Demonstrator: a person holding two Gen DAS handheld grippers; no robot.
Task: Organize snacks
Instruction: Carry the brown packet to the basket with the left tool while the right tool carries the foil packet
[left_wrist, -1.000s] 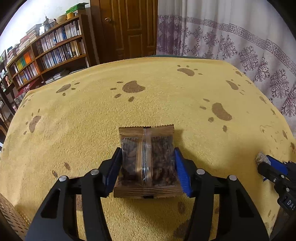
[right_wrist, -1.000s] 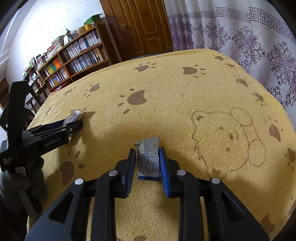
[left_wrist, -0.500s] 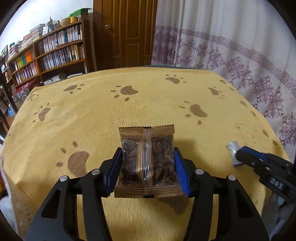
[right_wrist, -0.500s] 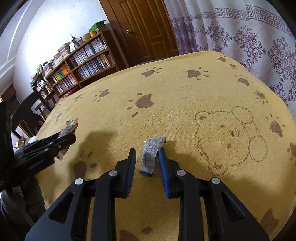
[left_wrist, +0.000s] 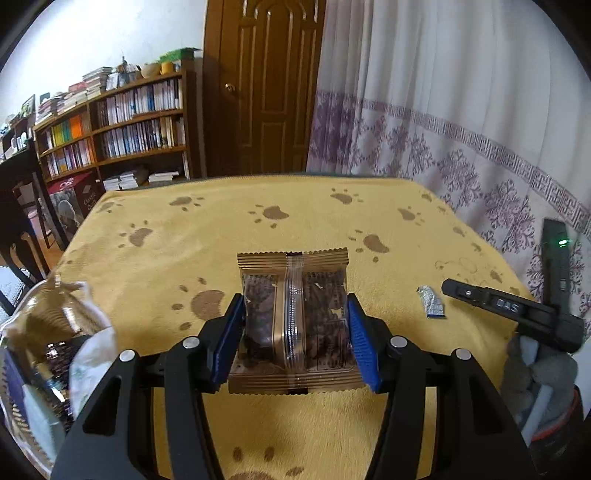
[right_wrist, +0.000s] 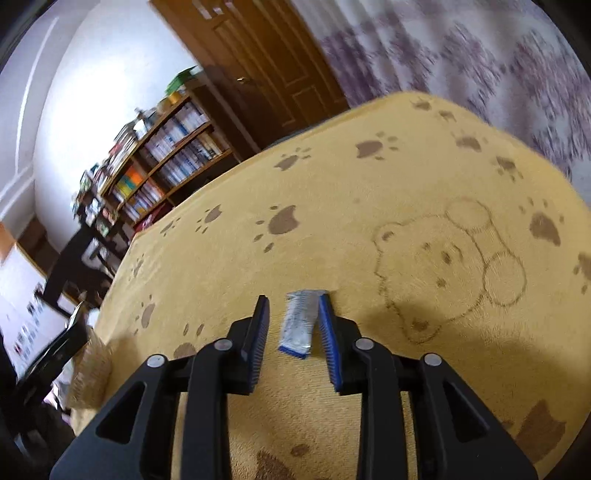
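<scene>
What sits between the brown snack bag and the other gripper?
In the left wrist view, only a small silver-blue packet and bare yellow cloth separate the brown snack bag from the right gripper.

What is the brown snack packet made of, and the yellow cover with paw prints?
The brown snack packet looks like thin glossy plastic film: a clear shiny window, crimped zigzag ends. The yellow cover looks like soft fleece or plush cloth: fuzzy, matte, with visible nap. Its exact fibre cannot be told.

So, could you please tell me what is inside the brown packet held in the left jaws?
Through the brown packet's clear panels, dark brown crumbly pieces show on both sides of the centre seam. The blue pads cover its side edges, and its back is hidden.
</scene>
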